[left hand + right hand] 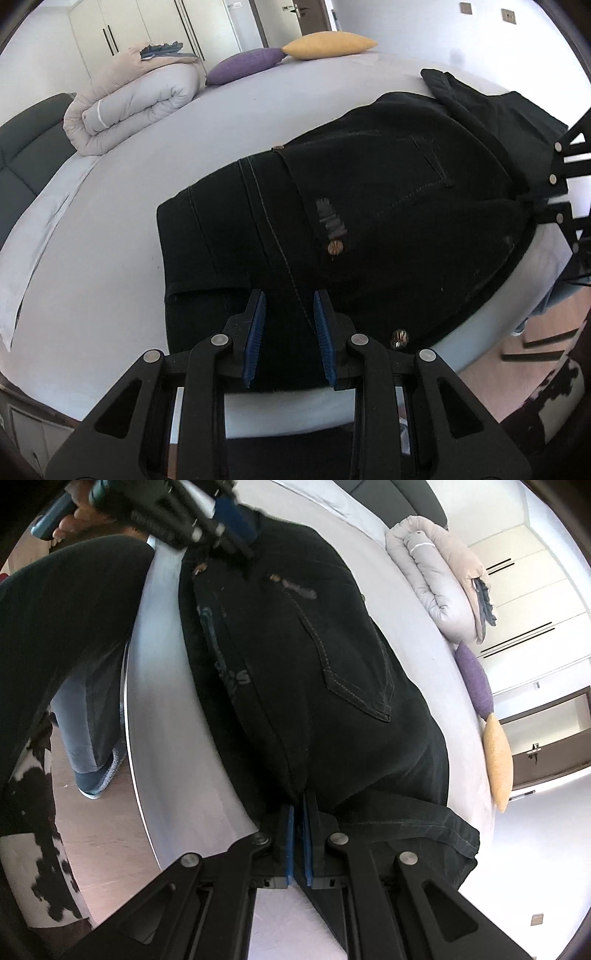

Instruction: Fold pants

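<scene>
Black pants [369, 192] lie folded lengthwise on the grey bed [110, 240], back pocket up. My left gripper [290, 332] sits at the waistband end by the bed's near edge. Thick dark fabric fills the gap between its blue pads [255, 332], so it grips the waistband. In the right wrist view the same pants [314, 646] run away from my right gripper [299, 830], which is shut on a pinched ridge of cloth at the seat end. A leg hem [461, 838] lies beside it. The left gripper [229, 513] shows at the top there, and the right gripper [546, 206] at the left view's right edge.
A rolled beige duvet [129, 107], a purple pillow [243, 64] and a yellow pillow [328, 44] lie at the far side of the bed. A person's dark-clad leg [74, 609] stands by the bed edge over wood floor and a black-and-white rug [37, 812].
</scene>
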{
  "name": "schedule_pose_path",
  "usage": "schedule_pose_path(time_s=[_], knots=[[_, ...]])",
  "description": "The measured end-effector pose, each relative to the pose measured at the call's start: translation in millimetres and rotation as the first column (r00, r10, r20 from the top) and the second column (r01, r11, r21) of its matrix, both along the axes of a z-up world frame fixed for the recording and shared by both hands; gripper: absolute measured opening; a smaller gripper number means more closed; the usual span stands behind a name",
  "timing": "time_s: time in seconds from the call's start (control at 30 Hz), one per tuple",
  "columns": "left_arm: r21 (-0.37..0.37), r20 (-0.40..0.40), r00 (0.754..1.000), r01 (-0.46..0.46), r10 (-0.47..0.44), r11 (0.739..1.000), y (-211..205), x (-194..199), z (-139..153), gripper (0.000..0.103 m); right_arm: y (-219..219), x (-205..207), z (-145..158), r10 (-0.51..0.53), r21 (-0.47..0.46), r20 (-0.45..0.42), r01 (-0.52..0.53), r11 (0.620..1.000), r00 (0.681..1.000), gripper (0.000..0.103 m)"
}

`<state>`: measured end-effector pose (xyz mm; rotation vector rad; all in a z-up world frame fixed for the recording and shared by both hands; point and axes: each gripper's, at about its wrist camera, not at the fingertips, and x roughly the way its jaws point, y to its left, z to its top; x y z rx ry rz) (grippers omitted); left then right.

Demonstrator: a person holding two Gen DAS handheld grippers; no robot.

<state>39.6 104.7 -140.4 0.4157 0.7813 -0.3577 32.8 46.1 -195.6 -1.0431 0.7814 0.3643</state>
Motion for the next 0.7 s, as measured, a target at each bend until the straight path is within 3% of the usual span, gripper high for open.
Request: schedule_pose_path(time_s=[0.23, 0.4, 0.5, 0.57, 0.63, 0.7], knots=[[0.024, -0.024, 1.000, 0.003, -0.002, 1.000, -3.8, -20.1, -9.9, 0.026, 0.2, -8.9, -3.1, 0.004, -0.015, 0.032, -0.004, 1.000, 0.999, 0.005], [0.053, -0.018, 1.000, 0.012, -0.011, 0.999, -8.3, -26.3, -13.3, 0.026, 4.7, -18.9, -14.8, 0.032, -0.083, 0.079, -0.026, 0.996, 0.996, 0.005], [-0.003, 0.009, 0.999, -0.047, 0.048, 0.999, -12.4, -19.8, 4.9, 0.026, 6.6, -20.2, -22.2, 0.038, -0.107, 0.102, -0.027, 0.994, 0.994, 0.007], [-0.103, 0.015, 0.998, -0.055, 0.057, 0.993, -22.8, -10.1, 21.7, 0.026, 8.2, -22.1, -25.8, 0.039, -0.118, 0.125, -0.024, 0.993, 0.991, 0.007], [-0.175, -0.029, 0.999, -0.045, 0.041, 0.984, -39.5, 2.2, 24.6, 0.026, 8.5, -24.0, -26.8, 0.041, -0.125, 0.141, -0.023, 0.992, 0.989, 0.007], [-0.200, -0.074, 0.997, -0.031, 0.016, 0.979, -62.3, 13.3, 15.8, 0.026, 8.3, -25.9, -27.4, 0.039, -0.123, 0.156, -0.020, 0.992, 0.987, 0.007]])
